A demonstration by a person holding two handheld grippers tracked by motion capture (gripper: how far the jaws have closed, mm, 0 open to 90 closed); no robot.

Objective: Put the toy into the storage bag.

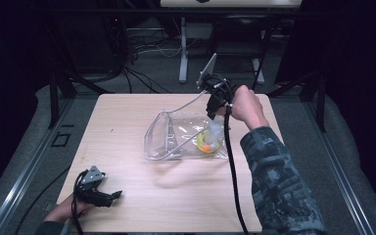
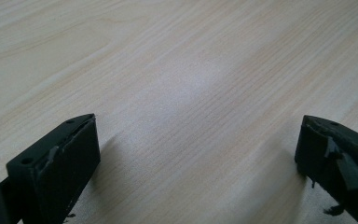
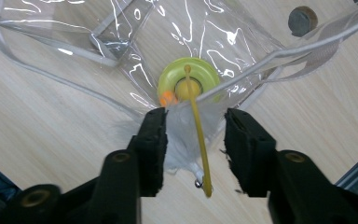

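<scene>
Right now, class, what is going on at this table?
A person works with two handheld grippers at a wooden table. The right gripper, jaws partly open, hangs over a clear plastic bag holding a yellow-green ring toy, whose yellow stem runs between the jaws. The left gripper rests open near the table's front corner.

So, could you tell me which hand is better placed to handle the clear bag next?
Right. The right gripper hangs over the clear bag, its jaws either side of the yellow toy; the left gripper rests far away, open.
</scene>
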